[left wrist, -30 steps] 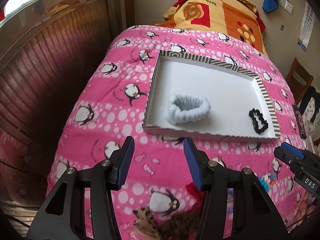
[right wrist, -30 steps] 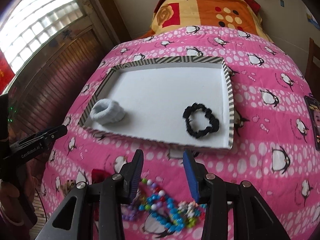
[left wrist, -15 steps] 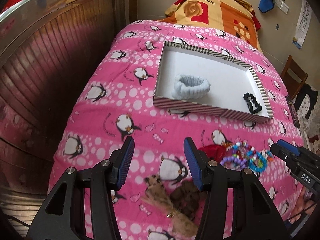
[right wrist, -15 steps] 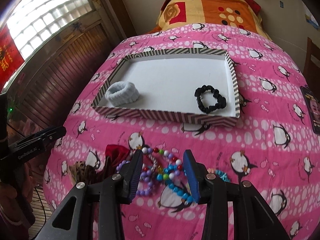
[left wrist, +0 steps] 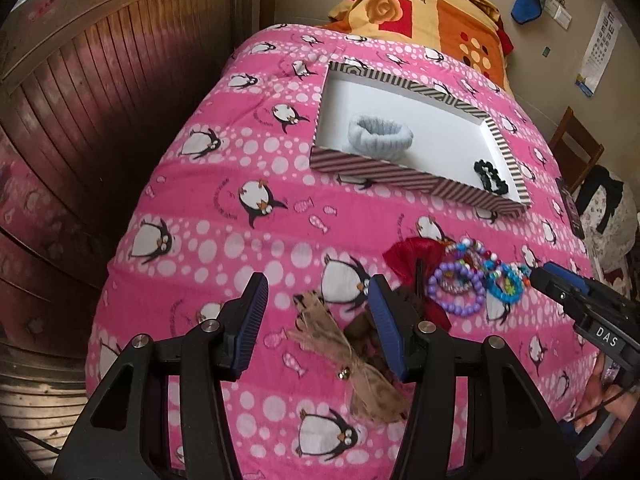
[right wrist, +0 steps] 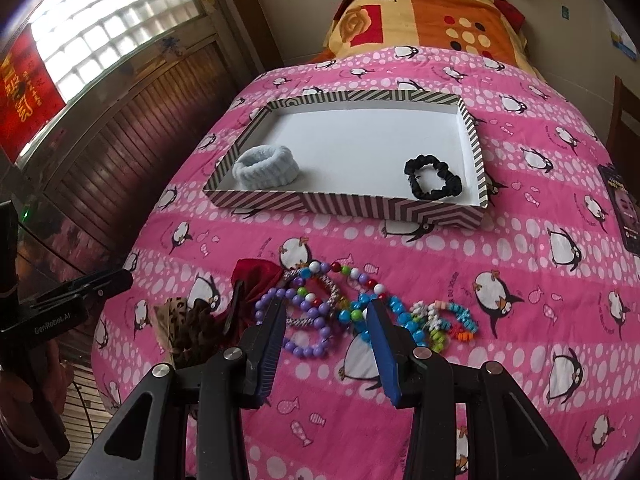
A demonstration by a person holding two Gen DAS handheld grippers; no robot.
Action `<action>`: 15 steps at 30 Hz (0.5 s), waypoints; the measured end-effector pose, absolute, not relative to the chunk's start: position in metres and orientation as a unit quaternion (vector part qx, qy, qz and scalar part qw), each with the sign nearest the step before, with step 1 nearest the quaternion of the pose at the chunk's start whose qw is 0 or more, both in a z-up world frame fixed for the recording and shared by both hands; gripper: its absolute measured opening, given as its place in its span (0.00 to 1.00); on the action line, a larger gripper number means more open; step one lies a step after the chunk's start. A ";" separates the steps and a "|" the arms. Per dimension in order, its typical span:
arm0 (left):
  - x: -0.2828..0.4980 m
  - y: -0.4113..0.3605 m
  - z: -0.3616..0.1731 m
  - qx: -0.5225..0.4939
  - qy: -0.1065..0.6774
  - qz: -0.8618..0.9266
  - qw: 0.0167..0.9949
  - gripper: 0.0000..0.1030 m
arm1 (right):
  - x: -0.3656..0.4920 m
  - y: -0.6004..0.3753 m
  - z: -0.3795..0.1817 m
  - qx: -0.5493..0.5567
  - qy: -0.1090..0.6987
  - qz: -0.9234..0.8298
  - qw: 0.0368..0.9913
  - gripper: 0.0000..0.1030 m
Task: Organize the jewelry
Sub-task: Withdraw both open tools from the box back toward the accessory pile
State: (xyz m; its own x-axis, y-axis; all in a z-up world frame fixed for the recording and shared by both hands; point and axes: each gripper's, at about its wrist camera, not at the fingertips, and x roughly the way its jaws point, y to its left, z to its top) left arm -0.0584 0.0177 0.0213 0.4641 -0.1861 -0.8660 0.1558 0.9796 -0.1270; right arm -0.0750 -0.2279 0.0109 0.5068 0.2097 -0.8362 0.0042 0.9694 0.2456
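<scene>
A striped tray (right wrist: 348, 204) (left wrist: 376, 166) lies on the pink bed and holds a pale blue fluffy band (right wrist: 266, 167) (left wrist: 380, 136) and a black scrunchie (right wrist: 433, 177) (left wrist: 490, 176). Near the bed's front edge lies a pile: a purple bead bracelet (right wrist: 308, 320) (left wrist: 456, 292), several coloured bead bracelets (right wrist: 384, 308) (left wrist: 500, 280), a red bow (right wrist: 256, 280) (left wrist: 412, 256) and a leopard-print bow (right wrist: 180, 328) (left wrist: 340, 344). My right gripper (right wrist: 326, 322) is open above the beads. My left gripper (left wrist: 318, 300) is open above the leopard bow.
A dark wooden wall panel (left wrist: 80, 120) runs along the bed's left side. A phone (right wrist: 622, 204) lies at the bed's right edge. An orange patterned blanket (right wrist: 420, 12) covers the far end. A wooden chair (left wrist: 576, 148) stands at right.
Both grippers have pulled back toward the bed's front edge and away from the tray. The pile of bracelets and bows has come into full view. Both stay open.
</scene>
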 end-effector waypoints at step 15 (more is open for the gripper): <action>-0.073 0.011 0.014 -0.002 0.513 -0.119 0.850 0.52 | -0.092 -0.217 0.009 0.097 0.499 0.066 0.858 0.39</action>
